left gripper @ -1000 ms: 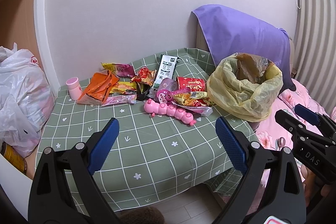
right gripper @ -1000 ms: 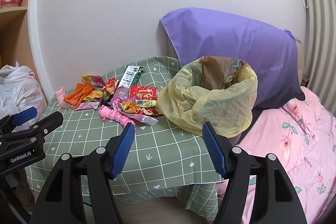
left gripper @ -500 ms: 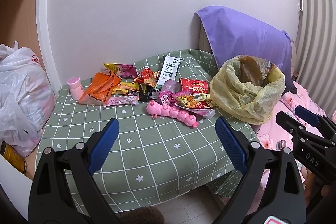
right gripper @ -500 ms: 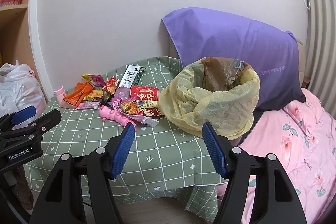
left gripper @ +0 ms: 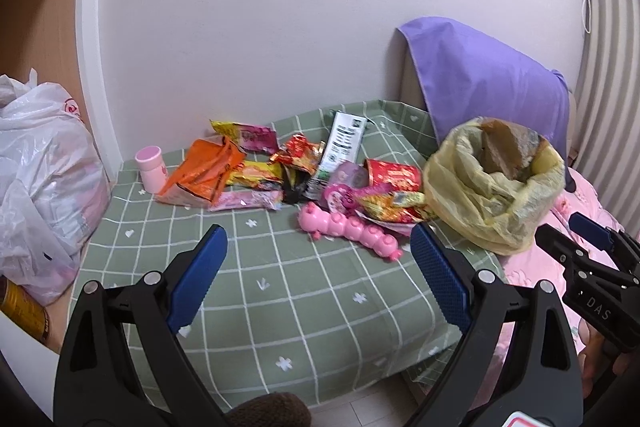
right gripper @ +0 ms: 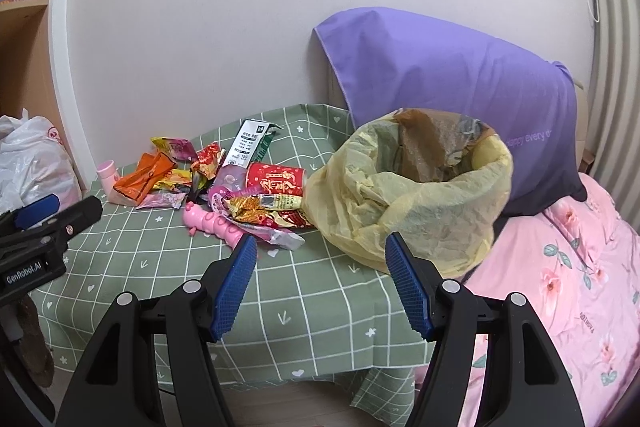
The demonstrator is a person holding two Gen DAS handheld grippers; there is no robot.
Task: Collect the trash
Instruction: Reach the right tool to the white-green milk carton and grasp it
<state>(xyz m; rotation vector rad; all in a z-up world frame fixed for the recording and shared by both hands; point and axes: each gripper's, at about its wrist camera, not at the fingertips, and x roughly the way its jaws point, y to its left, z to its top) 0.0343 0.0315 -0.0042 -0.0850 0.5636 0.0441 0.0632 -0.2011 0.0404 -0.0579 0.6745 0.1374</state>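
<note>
Room: white wall [left gripper: 280,27] behind; wooden shelf at far left, its contents cut off by the frame edge.
Bed: pink floral bedding [right gripper: 568,267] on the right, purple pillow [right gripper: 440,75] upright against the wall; print on the pillow only partly legible.
Table: green checked cloth [left gripper: 300,287], front edge hanging toward the floor.
White plastic bag [left gripper: 40,167]: bulging, left of the table, contents blurred.
Yellow trash bag [right gripper: 400,199]: mouth open, at the table's right corner beside the bed; brown and crumpled matter inside, hard to identify.
Trash: snack wrappers [left gripper: 248,163] heaped at the far middle of the table, just left of the yellow bag; they overlap, so a count is impossible.
Pink caterpillar toy [left gripper: 352,231]: touching the heap's near edge.
Pink cup [left gripper: 150,169]: left end of the heap.
Left hand-held gripper [left gripper: 318,275]: released, blue pads spread wide, nothing between them.
Right hand-held gripper [right gripper: 320,283]: likewise released and empty.
Change: compared with a second ago, the left view sits farther back from the table; the heap and bag lie as before.
</note>
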